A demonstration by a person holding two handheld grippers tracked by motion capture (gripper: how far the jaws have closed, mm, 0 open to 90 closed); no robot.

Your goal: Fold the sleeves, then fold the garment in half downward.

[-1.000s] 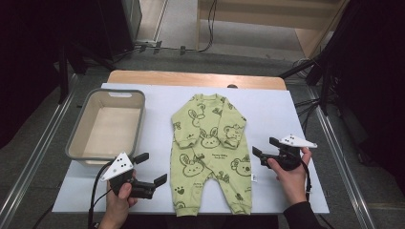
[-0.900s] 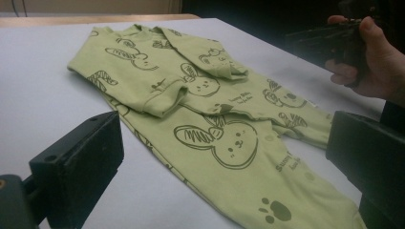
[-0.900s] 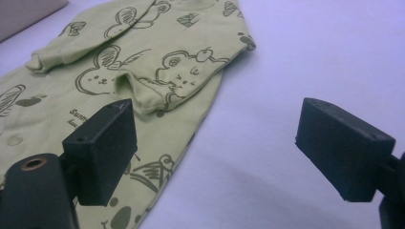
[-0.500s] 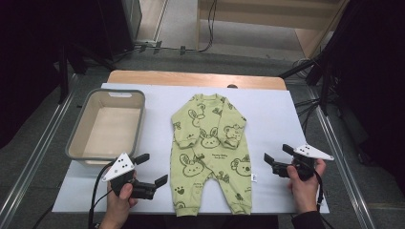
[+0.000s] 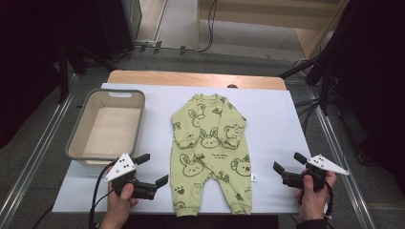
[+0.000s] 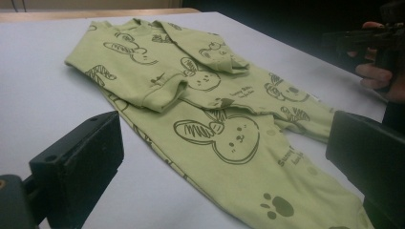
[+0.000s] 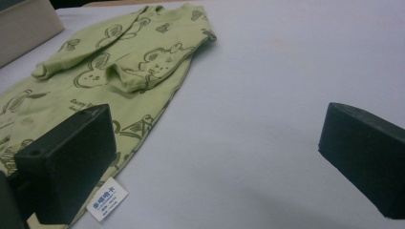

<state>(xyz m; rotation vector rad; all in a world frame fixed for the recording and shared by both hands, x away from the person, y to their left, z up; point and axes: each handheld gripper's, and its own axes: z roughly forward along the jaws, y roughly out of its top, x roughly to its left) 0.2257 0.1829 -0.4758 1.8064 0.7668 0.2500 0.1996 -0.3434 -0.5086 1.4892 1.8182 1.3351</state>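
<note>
Garment, a pale green cotton baby romper printed with bunnies and bears, is lying flat mid-table on the white sheet, sleeves folded across its chest. Soft, light, floppy; leg cuffs look the likeliest pinch points. Left gripper is gaping empty beside it; right gripper, jaws just widened with nothing between them, is waiting apart. Grey plastic bin is sitting left. Care label's print is unreadable.

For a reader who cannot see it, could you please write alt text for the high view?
A green baby romper with animal prints lies flat on a white table, sleeves folded across its chest. An empty beige basket sits to its left. A hand holds an open gripper at each side of the romper's legs, the left gripper and the right gripper, neither touching it.
</note>
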